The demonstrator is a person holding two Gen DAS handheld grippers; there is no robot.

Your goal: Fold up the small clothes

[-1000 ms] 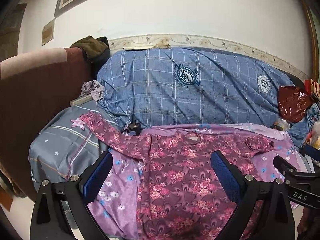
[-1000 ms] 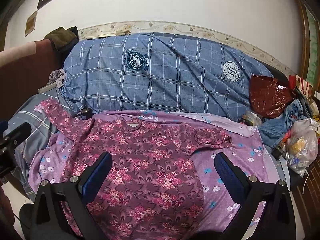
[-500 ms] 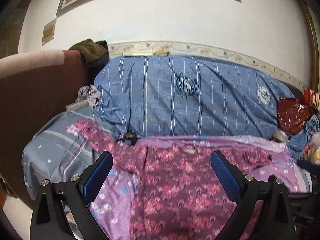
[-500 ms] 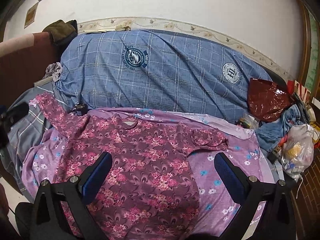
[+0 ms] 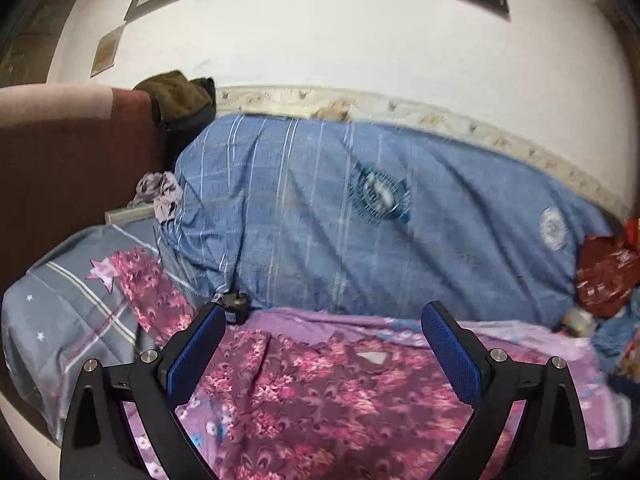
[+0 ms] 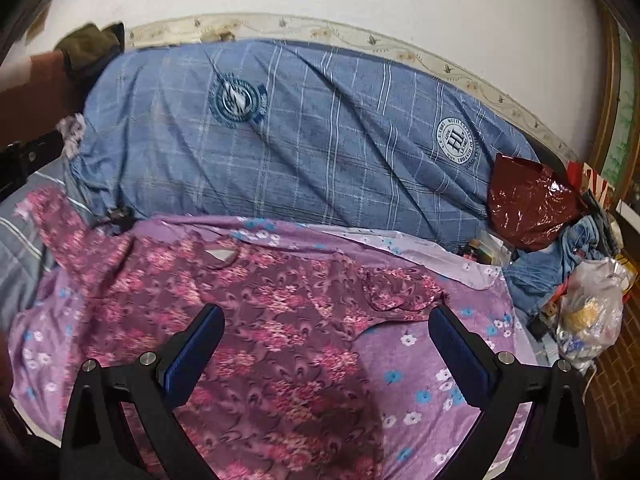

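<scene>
A maroon long-sleeved top with a pink flower print (image 6: 280,320) lies spread flat on a purple floral sheet (image 6: 432,368). Its left sleeve (image 5: 148,292) stretches out onto a grey pillow; its right sleeve (image 6: 400,288) is bunched near the shoulder. It also shows in the left wrist view (image 5: 320,392). My left gripper (image 5: 324,356) is open and empty, hovering above the top's left side near the collar. My right gripper (image 6: 326,352) is open and empty above the top's middle and right side.
A large blue plaid quilt (image 6: 300,128) lies behind the top against the wall. A grey pillow (image 5: 68,320) lies at the left beside a brown headboard (image 5: 68,168). A dark red bag (image 6: 532,204), jeans and a plastic bag (image 6: 592,312) crowd the right side.
Both grippers have dropped lower and closer to the top, staying open. The left view has swung left and tilted up, showing more wall; the right gripper has moved in over the top's middle.
</scene>
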